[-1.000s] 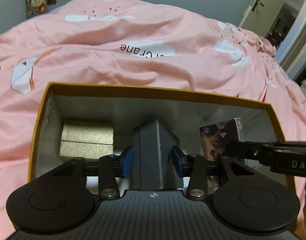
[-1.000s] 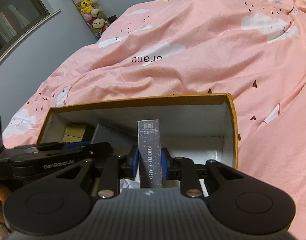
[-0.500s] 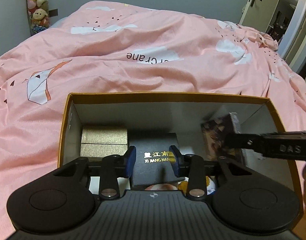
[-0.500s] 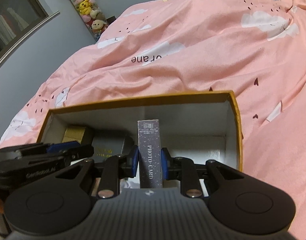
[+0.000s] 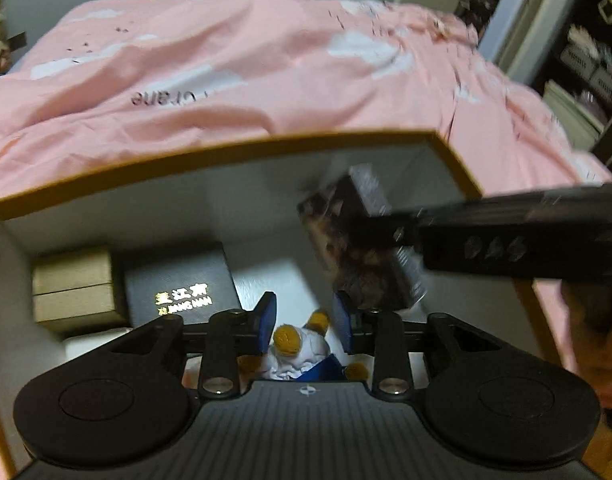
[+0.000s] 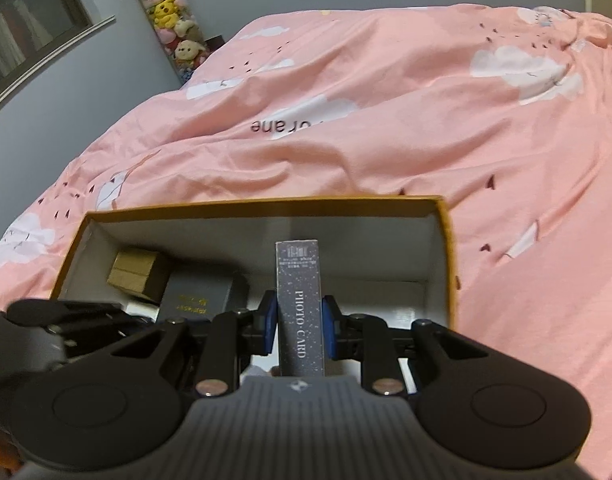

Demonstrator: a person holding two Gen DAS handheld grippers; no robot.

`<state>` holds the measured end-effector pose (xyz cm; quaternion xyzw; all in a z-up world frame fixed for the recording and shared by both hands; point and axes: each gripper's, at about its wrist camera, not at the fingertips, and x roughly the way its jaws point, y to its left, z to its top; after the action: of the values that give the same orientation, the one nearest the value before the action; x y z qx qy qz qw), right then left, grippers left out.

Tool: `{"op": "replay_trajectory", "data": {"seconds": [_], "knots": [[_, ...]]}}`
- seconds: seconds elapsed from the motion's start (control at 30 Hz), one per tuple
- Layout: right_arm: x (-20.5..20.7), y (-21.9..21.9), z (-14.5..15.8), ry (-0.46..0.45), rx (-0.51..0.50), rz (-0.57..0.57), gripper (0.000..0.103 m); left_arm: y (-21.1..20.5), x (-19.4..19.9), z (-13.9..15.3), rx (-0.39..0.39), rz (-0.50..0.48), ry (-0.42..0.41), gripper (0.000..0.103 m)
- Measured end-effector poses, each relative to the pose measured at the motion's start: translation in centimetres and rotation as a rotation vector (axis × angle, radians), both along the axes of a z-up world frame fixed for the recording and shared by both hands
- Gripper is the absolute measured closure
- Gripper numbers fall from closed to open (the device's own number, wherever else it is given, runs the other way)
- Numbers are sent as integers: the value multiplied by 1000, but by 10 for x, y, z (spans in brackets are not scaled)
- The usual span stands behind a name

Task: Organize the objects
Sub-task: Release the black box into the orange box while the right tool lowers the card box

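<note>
Right gripper [image 6: 297, 330]: closed on the card box [image 6: 298, 304], blue pads pressing its two narrow sides.
Card box: held upright over the right half of the carton [image 6: 448, 248], not yet resting on the floor of it; its long axis points up and away from the gripper, along the fingers.
Left gripper [image 5: 303, 316]: its jaws have just been closing and now stand narrow, with nothing pressed between the pads; a small plush toy [image 5: 301, 346] lies just below the gap.
Black box [image 5: 181, 284]: lies flat in the carton, left of the left gripper, touching the gold box [image 5: 71, 288] on its left.
Free place: the bare floor between the black box and the right wall of the carton; it lies straight ahead and below the card box.
Nearer hand: the right one, because it already carries the card box.
Judgement: the next move is probably to lower the card box there, keeping it clear of the left gripper.
</note>
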<state>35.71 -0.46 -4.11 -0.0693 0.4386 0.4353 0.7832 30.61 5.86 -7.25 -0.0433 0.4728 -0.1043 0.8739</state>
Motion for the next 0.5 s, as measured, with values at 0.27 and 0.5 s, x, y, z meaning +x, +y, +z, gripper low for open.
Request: {"op": "replay_trajectory", "data": {"seconds": [0.27,0.5], "knots": [[7,-4,-6,86,78,-67,79,-2,-6,-9,43,-38,38,76],[14,2,-23,235,154,-93,79,5,-13,-11,7,-41,59,81]]}}
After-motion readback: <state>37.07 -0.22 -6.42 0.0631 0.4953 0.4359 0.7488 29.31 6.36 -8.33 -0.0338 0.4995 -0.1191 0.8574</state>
